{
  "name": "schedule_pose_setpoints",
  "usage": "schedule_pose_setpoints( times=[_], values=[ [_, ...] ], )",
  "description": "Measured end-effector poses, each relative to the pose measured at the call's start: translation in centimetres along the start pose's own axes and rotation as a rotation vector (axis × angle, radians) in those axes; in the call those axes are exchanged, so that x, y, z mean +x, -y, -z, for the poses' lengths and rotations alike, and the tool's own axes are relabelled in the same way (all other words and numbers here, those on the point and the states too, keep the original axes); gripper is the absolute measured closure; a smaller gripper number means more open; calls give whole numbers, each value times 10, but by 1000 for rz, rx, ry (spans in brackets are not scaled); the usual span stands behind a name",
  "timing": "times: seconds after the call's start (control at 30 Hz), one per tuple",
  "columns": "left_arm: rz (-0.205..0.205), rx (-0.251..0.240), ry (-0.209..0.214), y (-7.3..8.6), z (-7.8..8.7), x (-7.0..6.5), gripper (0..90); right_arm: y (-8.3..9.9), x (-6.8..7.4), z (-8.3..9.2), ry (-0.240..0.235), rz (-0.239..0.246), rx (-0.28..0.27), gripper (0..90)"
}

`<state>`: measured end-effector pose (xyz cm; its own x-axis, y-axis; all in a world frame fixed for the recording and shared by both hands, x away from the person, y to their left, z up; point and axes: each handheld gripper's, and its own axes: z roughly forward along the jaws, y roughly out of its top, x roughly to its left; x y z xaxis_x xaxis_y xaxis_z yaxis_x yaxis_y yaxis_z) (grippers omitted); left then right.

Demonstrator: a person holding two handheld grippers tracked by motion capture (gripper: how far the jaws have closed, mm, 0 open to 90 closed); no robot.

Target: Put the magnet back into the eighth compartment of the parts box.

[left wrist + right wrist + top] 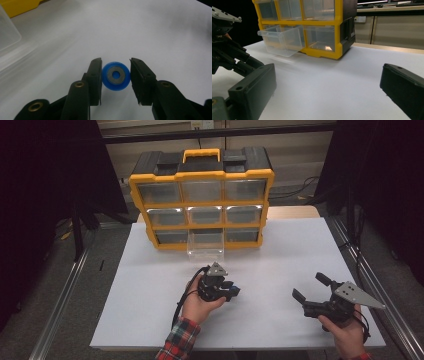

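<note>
Blue wheel (116, 76), with a grey ring set in its face, is seen between the jaws of the left gripper (116, 75) in the left gripper view. Both pads touch its sides, so the wheel is held at a narrow opening, just above the white table sheet (150, 30). In the high view the left gripper (216, 285) is placed near the middle of the sheet, in front of the pulled-out clear drawer (205, 244). That drawer belongs to the bottom row, middle column, of the yellow and black drawer cabinet (201, 197), which stands at the far edge of the sheet. The other drawers are seen pushed in.

Right gripper (311, 291) is held over the right part of the sheet, well apart from the left one. Its jaws are spread wide, and nothing is seen between them in the right gripper view.
</note>
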<state>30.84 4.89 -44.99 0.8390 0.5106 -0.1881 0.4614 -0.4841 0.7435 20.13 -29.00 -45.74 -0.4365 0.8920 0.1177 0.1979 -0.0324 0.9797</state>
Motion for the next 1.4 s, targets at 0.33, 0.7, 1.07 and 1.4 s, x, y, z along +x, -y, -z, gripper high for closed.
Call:
schedule_pose_setpoints(
  times=[0.33, 0.7, 1.07, 1.4],
  values=[
    [8, -7, -3, -7, 8, 4, 628, 0, -1, 0, -1, 16, 2, 0],
    [27, -10, 4, -13, 13, 10, 628, 0, -1, 1, 1, 12, 3, 0],
    [31, 2, -4, -20, 17, 15, 628, 1, -1, 1, -1, 15, 5, 0],
    [44, -1, -25, -28, 24, 19, 628, 0, -1, 0, -3, 14, 6, 0]
  ],
)
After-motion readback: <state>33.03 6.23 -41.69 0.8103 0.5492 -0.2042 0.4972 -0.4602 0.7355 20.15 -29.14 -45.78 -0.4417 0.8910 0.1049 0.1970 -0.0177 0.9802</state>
